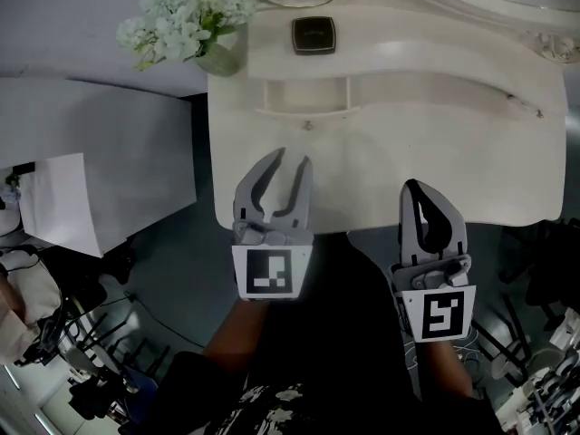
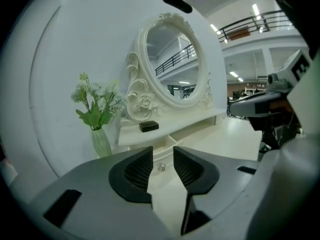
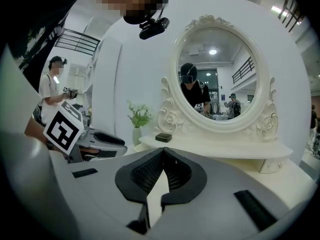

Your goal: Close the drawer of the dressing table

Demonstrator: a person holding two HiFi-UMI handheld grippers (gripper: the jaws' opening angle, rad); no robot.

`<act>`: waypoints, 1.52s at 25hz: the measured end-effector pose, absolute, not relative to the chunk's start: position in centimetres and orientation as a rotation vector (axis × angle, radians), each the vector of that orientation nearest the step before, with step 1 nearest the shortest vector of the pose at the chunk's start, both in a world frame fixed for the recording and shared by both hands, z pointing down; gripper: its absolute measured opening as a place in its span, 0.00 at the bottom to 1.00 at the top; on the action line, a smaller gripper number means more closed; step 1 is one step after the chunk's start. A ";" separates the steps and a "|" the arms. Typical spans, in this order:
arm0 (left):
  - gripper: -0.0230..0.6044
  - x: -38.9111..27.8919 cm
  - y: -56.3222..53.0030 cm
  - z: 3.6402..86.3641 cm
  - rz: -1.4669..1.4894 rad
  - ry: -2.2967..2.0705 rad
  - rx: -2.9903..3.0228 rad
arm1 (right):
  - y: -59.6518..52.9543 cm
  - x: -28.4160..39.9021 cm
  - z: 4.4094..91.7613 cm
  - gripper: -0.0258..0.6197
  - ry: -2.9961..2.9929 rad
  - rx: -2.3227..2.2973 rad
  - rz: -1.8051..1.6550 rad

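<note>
White drawer (image 1: 304, 95) open, inside unclear; vase (image 1: 220, 59) holds flowers (image 1: 186, 12).

Cream-white dressing table (image 1: 435, 143): looked smooth, satin-painted;
Carved white mirror frame (image 2: 141, 101): was glossy;
Small black square box (image 1: 314, 35): was shiny;
Pale green vase (image 2: 101, 144): looked like frosted glass;
Left gripper (image 1: 291, 161): was matt grey plastic; its pads (image 2: 137, 170) were black, ribbed

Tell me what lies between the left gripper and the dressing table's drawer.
Nothing but bare tabletop: the head view shows an empty stretch from the left gripper to the drawer.
</note>
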State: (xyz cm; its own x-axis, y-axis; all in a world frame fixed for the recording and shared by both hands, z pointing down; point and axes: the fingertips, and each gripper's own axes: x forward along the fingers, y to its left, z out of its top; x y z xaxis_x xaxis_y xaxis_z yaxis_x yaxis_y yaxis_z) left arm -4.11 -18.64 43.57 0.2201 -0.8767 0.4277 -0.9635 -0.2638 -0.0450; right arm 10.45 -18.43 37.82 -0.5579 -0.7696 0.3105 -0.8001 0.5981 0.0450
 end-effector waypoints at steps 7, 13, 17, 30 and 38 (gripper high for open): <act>0.34 -3.0 -20.5 48.2 0.553 -1.725 2.174 | -19.6 10.2 39.4 0.04 -2.531 1.239 0.197; 0.37 -3.0 -22.0 51.0 0.514 -1.784 2.089 | -20.3 10.3 40.2 0.04 -2.556 1.241 0.258; 0.38 -3.0 -23.0 52.1 0.496 -1.801 2.044 | -20.6 10.2 41.2 0.04 -2.534 1.223 0.282; 0.17 -3.6 -24.0 52.4 0.538 -1.907 1.948 | -20.8 10.1 41.8 0.04 -2.527 1.226 0.297; 0.17 -3.3 -25.0 51.1 0.503 -1.918 1.955 | -20.5 10.6 41.5 0.04 -2.518 1.241 0.298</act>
